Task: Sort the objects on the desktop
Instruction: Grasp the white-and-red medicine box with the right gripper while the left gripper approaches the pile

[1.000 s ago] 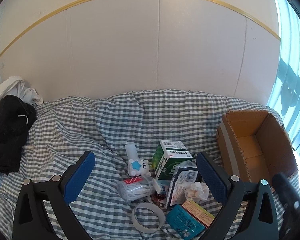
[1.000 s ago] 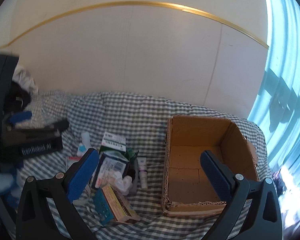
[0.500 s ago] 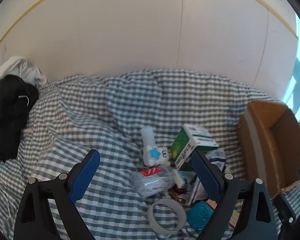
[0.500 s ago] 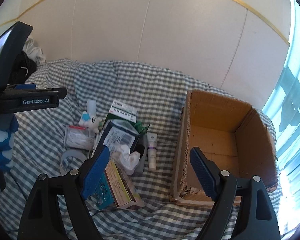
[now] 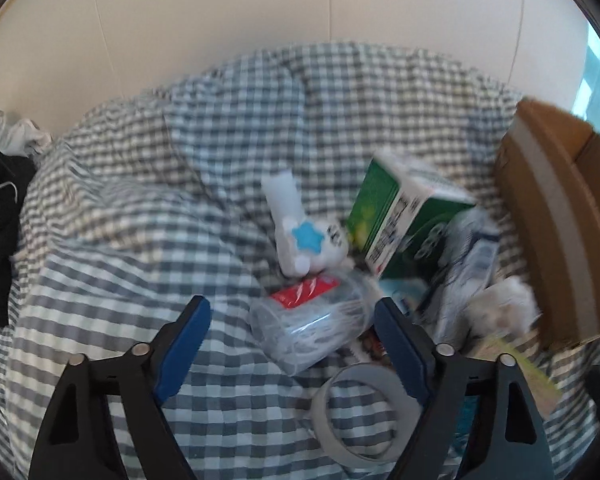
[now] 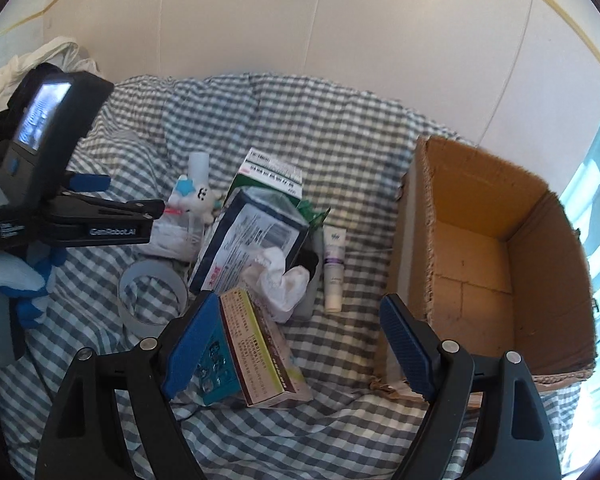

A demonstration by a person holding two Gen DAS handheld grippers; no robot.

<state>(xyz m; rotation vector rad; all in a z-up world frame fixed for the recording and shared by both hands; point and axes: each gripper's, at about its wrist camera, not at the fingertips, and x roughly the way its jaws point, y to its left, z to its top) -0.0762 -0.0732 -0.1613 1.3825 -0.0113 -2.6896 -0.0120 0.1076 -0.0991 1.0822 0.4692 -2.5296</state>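
Now my left gripper (image 5: 292,328) hangs with jaws spread wide and empty around the clear plastic tub (image 5: 312,330), not touching it; the grey tape ring (image 5: 358,412) lies just below. My right gripper (image 6: 296,340) is likewise spread and empty, its left finger beside the teal medicine box (image 6: 248,352). Bare checked cloth (image 6: 340,412) lies between my right fingers, with the cardboard box (image 6: 496,264) open to the right.

Left gripper (image 5: 290,326) now lower, closer to clear plastic tub (image 5: 312,326), jaws straddling it. Right gripper (image 6: 296,328) nearer teal box (image 6: 240,354).
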